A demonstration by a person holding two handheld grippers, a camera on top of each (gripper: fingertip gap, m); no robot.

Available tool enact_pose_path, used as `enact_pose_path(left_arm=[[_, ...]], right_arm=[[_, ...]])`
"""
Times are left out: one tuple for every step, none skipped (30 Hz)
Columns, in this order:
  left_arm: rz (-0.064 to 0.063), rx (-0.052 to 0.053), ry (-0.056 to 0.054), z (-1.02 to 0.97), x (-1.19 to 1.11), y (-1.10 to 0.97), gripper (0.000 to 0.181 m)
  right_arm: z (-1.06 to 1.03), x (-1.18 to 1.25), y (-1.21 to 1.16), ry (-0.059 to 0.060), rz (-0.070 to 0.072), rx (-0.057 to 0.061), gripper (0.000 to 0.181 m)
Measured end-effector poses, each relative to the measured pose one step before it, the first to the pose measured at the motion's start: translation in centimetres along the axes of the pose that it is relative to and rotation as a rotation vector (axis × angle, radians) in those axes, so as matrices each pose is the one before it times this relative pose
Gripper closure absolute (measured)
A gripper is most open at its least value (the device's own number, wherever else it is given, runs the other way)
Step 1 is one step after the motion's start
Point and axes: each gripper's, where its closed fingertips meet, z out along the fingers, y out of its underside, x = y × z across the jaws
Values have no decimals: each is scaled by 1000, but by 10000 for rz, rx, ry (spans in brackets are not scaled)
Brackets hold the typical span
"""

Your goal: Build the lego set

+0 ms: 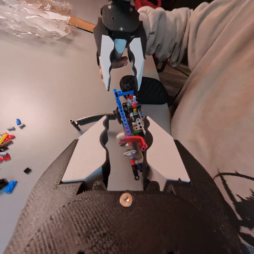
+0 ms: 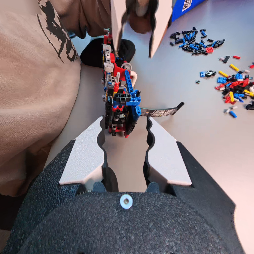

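One lego model (image 2: 119, 96) stands on the bench (image 2: 178, 137) between two grippers, left gripper (image 1: 125, 137) and right gripper (image 2: 125, 122); both jaws wide, gripping nothing.

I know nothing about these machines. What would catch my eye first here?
Probably the half-built lego model, a colourful blue, red and black frame standing on the grey table between two facing grippers. Both the left gripper and right gripper have open jaws. Loose lego pieces lie scattered beside it.

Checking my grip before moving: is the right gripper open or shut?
Open. The right gripper has a wide gap between its white fingers, stopping short of the red, blue and black lego model.
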Motion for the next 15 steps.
enact_pose_path(left_arm=[[-321, 139, 164, -992, 757, 191, 122], [-195, -27, 52, -790, 726, 554, 115], [-172, -275, -43, -445, 614, 1005, 107], [-213, -494, -49, -30, 563, 1371, 101], [-221, -523, -83, 352, 442, 1384, 97], [-171, -521, -86, 589, 400, 1271, 95], [-77, -503, -91, 654, 342, 1084, 95], [25, -367, -198, 606, 99, 717, 99], [66, -310, -342, 491, -230, 502, 106], [165, -303, -384, 326, -387, 397, 115], [211, -243, -328, 144, -311, 250, 121], [208, -180, -323, -4, -314, 109, 123], [251, -46, -287, -111, -202, -67, 124], [285, 46, -327, -182, -202, -162, 124], [290, 94, -358, -192, -221, -220, 124]], right_arm=[[294, -45, 350, -3, 269, 196, 122], [311, -71, 183, -63, 208, 260, 123], [307, -94, 7, -153, 199, 297, 124], [302, -85, -45, -210, 185, 240, 126], [287, 2, -50, -196, 114, 154, 126], [227, 46, -166, -173, 30, 129, 127], [199, 44, -197, -150, -21, 64, 131], [199, -74, -91, -172, -86, -53, 137], [202, -56, -11, -97, -129, -135, 140], [154, -158, -29, -112, -135, -117, 140], [134, -149, 25, -44, -143, -135, 141], [68, -104, -94, 79, -211, -24, 142], [-30, -32, -91, 226, -308, -7, 143], [-123, -84, -198, 266, -337, 56, 144], [-197, -93, -324, 291, -320, 78, 144]])
